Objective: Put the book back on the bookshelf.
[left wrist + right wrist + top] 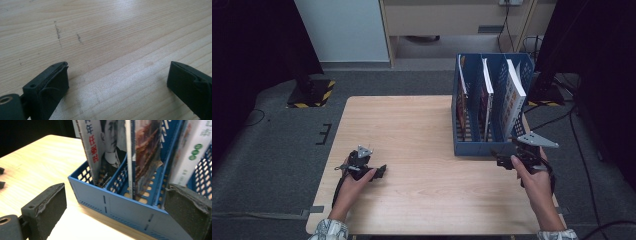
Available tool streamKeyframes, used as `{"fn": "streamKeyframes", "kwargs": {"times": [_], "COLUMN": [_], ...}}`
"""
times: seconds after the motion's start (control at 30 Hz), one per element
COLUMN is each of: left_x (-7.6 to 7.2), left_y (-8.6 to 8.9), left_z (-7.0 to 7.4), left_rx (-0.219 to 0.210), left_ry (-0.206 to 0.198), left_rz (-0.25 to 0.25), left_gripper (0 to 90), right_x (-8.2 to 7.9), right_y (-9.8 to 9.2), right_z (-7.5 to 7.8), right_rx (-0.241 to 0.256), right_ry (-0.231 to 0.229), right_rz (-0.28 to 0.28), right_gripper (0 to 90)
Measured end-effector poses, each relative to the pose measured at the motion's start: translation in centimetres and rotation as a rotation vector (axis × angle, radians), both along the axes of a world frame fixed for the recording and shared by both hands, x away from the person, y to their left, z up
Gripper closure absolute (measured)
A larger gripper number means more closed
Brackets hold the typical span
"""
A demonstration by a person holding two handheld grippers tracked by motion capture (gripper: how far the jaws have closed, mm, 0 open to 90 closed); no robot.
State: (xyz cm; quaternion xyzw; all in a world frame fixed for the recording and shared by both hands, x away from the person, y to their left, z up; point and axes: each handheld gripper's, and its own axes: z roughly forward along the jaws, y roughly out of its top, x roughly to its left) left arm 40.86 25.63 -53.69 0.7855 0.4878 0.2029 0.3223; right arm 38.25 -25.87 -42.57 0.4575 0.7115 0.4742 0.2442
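At the near right corner of the blue file rack point(472, 148), which holds three books upright in separate slots, the right gripper point(502, 159) hovers with jaws spread and empty, no book yet gripped, while the left gripper point(381, 171), likewise spread, idles low over the table point(422, 190).

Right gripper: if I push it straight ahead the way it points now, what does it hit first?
Most likely the low front wall of the blue file rack, which sits directly ahead of the open right gripper. The books stand behind that wall. Depth is uncertain.
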Motion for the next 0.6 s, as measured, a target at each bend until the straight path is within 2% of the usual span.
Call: {"fn": "streamKeyframes", "kwargs": {"times": [0.6], "left_x": [0.0], "left_y": [-0.1], "left_z": [0.0], "left_rx": [0.001], "left_ry": [0.002], "left_rz": [0.002], "left_gripper": [1.9], "right_x": [-0.6], "right_y": [3.4], "right_z": [-0.7], "right_rx": [-0.011], "right_ry": [0.025], "right_rz": [0.1], "right_gripper": [4.8]}}
